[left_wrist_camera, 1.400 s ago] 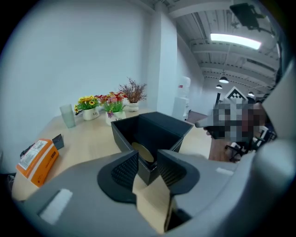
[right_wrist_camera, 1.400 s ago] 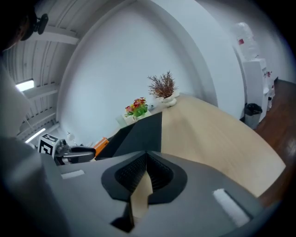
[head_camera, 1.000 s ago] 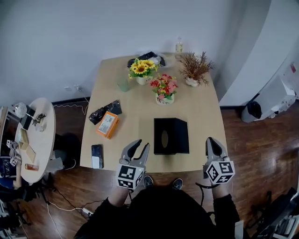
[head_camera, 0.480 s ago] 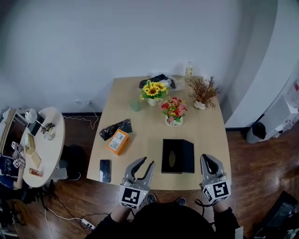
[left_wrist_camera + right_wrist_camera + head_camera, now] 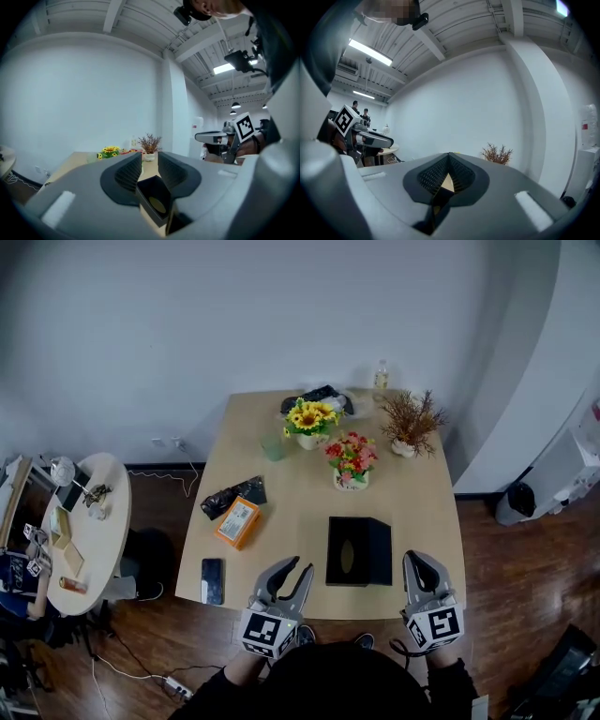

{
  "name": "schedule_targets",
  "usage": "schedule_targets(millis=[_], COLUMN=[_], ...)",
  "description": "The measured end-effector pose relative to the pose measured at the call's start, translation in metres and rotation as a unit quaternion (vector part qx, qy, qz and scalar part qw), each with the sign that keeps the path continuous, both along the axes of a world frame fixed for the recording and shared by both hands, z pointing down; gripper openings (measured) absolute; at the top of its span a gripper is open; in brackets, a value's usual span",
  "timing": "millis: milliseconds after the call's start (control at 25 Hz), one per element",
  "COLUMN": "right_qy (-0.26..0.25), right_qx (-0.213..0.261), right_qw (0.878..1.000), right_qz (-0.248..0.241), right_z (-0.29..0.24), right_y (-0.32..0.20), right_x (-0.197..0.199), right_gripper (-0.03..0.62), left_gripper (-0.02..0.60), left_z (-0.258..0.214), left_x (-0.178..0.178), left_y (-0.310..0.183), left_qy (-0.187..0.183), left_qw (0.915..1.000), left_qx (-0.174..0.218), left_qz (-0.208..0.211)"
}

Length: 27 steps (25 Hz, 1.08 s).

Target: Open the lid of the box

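Note:
A black box (image 5: pixel 359 550) with an oval hole in its lid sits flat near the front edge of the light wooden table (image 5: pixel 291 521). My left gripper (image 5: pixel 289 568) hovers at that front edge, just left of the box, with its jaws partly open and nothing between the pads. In the left gripper view a corner of the box (image 5: pixel 154 199) shows low beyond the left gripper (image 5: pixel 149 161). My right gripper (image 5: pixel 419 560) is at the box's right front, shut and empty. Its jaws meet in the right gripper view (image 5: pixel 449 165).
On the table's left part lie an orange packet (image 5: pixel 237 521), a black bag (image 5: pixel 234 495) and a phone (image 5: pixel 212 580). Sunflowers (image 5: pixel 310 420), red flowers (image 5: pixel 352 457), a dried plant (image 5: pixel 412 423), a green cup (image 5: pixel 273 448) and a bottle (image 5: pixel 381 379) stand at the back. A round side table (image 5: pixel 80 521) is further left.
The head view has shifted, so the table sits lower and further right in it. The right gripper has come a little nearer to the box. The left jaws have narrowed slightly.

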State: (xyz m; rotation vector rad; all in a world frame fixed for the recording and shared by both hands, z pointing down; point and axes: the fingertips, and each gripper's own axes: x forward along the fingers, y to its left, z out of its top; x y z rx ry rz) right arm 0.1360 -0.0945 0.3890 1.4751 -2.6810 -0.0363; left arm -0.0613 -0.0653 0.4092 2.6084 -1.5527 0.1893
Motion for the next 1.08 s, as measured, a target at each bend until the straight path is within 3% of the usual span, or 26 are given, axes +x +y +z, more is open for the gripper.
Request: schedule_targets(millis=[1080], right_qy=[0.012], right_qx=[-0.009], right_qw=[1.000], right_qz=[0.009], right_z=[0.007], right_y=[0.003], right_x=[0.001], right_gripper=[0.000], left_gripper=[0.087], left_z=[0.011], left_x=[-0.003], left_y=[0.001], left_qy=[-0.009], left_qw=[0.9999], left_qx=[-0.014], left_qz=[-0.001])
